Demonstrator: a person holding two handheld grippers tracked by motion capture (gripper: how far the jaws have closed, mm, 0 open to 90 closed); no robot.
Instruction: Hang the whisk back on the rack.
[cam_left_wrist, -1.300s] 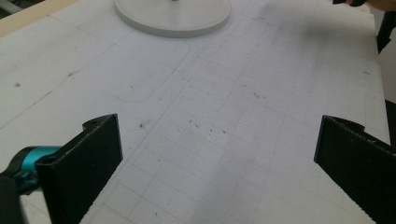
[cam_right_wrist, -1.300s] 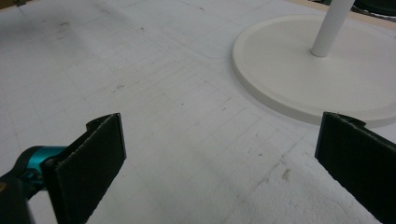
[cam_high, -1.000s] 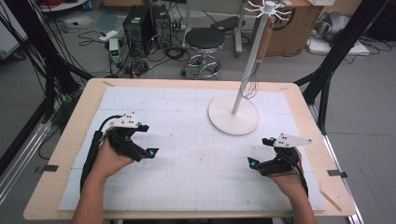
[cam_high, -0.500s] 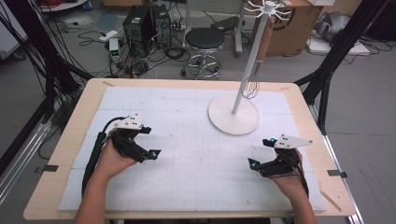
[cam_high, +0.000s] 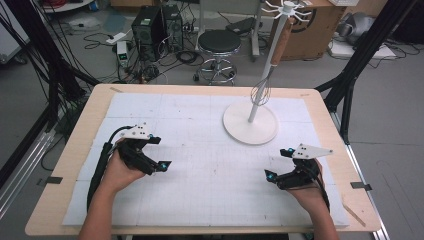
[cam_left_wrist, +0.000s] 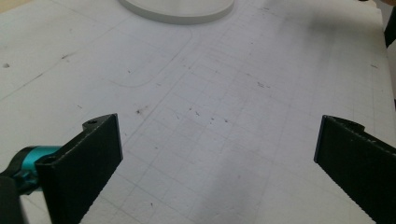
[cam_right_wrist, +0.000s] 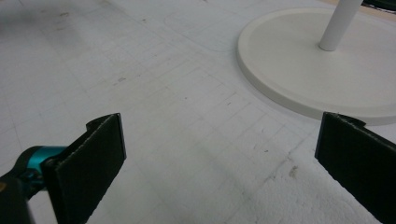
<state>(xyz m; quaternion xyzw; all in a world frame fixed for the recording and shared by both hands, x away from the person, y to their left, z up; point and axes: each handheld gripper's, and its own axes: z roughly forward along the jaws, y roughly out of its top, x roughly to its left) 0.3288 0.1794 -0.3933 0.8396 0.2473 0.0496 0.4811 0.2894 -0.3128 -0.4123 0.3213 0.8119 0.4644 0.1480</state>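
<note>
A white stand with a round base (cam_high: 250, 125) and a thin pole rises at the back right of the white mat. A whisk (cam_high: 272, 55) with a wooden handle hangs from the hooks at the stand's top, its wire head low by the pole. My left gripper (cam_high: 159, 156) hovers low over the left of the mat, open and empty; its jaws (cam_left_wrist: 217, 154) stand wide apart with bare mat between them and the base's rim (cam_left_wrist: 177, 7) far ahead. My right gripper (cam_high: 276, 164) sits at the front right, open and empty (cam_right_wrist: 222, 154), with the base (cam_right_wrist: 299, 70) just ahead.
A white gridded mat (cam_high: 200, 170) covers most of the wooden table (cam_high: 65, 165). Beyond the far edge stand a black stool (cam_high: 219, 42), computer cases (cam_high: 150, 25) and loose cables on the floor. Black frame legs (cam_high: 350, 75) flank the table.
My left gripper has drifted a little to the right over the mat. The right gripper, the stand and the whisk have stayed put.
</note>
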